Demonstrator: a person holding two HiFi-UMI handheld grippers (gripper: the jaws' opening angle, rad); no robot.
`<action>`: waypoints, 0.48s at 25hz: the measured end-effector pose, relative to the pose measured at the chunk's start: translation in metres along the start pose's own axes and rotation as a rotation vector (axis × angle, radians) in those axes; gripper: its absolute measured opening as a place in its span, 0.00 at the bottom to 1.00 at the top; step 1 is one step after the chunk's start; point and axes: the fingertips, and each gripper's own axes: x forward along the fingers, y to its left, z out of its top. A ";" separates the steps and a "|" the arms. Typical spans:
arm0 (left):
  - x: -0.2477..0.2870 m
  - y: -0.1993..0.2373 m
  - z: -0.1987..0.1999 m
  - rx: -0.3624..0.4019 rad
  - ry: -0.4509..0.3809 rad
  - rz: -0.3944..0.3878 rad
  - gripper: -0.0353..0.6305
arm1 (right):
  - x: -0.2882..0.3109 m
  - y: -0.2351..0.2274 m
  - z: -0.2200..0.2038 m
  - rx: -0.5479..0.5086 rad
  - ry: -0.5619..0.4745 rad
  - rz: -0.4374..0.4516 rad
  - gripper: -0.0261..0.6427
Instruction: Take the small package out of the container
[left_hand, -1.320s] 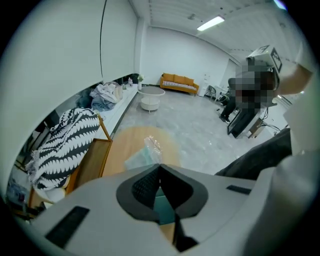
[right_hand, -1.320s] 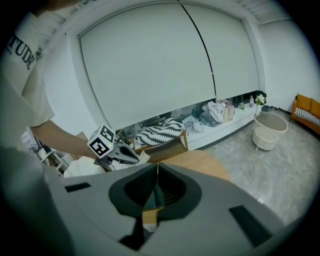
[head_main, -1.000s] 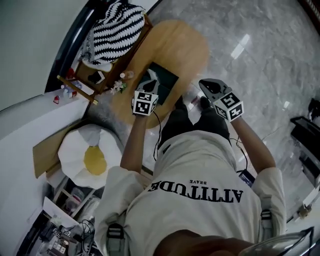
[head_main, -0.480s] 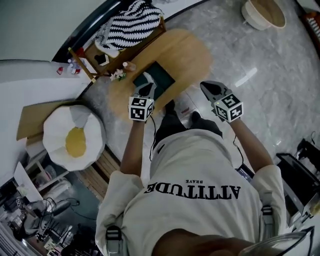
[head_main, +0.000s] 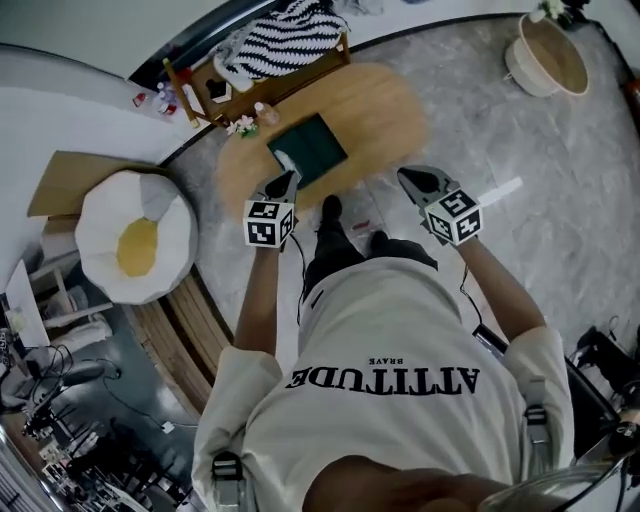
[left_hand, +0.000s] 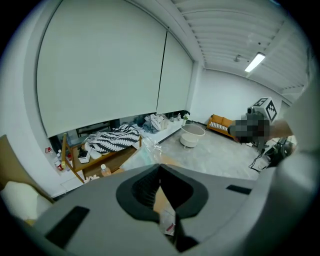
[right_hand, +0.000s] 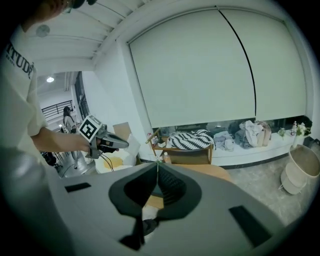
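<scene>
Oval wooden table (head_main: 385, 100), dark green container (head_main: 312, 148) on it (left gripper (head_main: 284, 181) near), right gripper (head_main: 406, 176) well apart.

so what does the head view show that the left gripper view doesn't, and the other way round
Only the head view: the dark green container seen from above, and the lettering across the person's shirt. Only the left gripper view: the ceiling light and the orange sofa. Both: the wooden table, the striped cloth and the pale basket.
</scene>
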 end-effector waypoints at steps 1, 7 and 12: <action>-0.008 -0.007 -0.001 -0.006 -0.006 0.011 0.09 | -0.005 0.003 -0.001 -0.009 0.001 0.014 0.07; -0.050 -0.046 0.001 -0.054 -0.068 0.030 0.09 | -0.033 0.010 -0.005 -0.057 0.018 0.076 0.07; -0.081 -0.054 -0.006 -0.077 -0.089 0.048 0.09 | -0.040 0.023 0.000 -0.077 0.013 0.096 0.07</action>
